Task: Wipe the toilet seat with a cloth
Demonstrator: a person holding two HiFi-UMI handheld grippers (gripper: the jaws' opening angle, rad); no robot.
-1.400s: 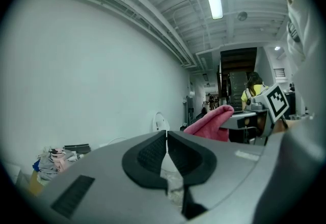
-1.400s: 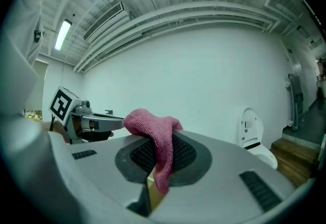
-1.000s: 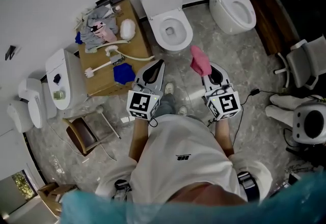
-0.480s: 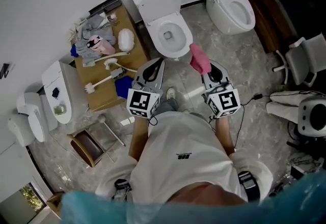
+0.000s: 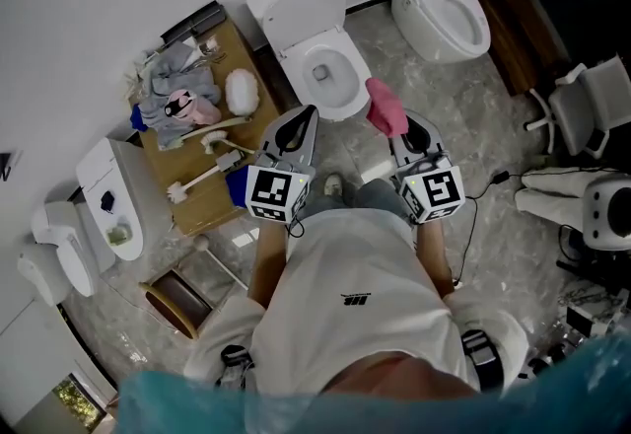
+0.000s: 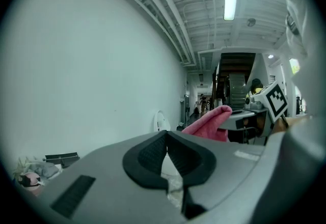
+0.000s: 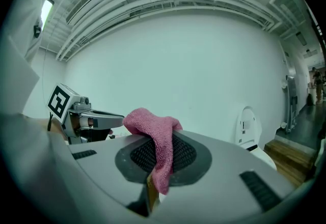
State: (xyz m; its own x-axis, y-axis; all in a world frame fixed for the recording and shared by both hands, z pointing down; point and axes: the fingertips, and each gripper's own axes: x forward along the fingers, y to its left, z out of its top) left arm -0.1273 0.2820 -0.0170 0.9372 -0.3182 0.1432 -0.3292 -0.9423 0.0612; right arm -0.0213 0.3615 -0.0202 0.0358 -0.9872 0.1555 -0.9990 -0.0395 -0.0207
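Left gripper: the left gripper [image 5: 302,119] is hanging with its pads pressed together, gripping nothing.
Right gripper: the right gripper [image 5: 412,131] is pinching the pink terry cloth [image 5: 385,107].
Cloth: its long axis is pointing to 11 o'clock, off the seat.
Seat: the white oval toilet seat [image 5: 347,67] is lying at 11 o'clock of the cloth, front edge just beside it.
Room: the wooden table [image 5: 187,166] is crowding 9 o'clock, and the grey marbled floor [image 5: 414,67] is lying open at 1 o'clock.
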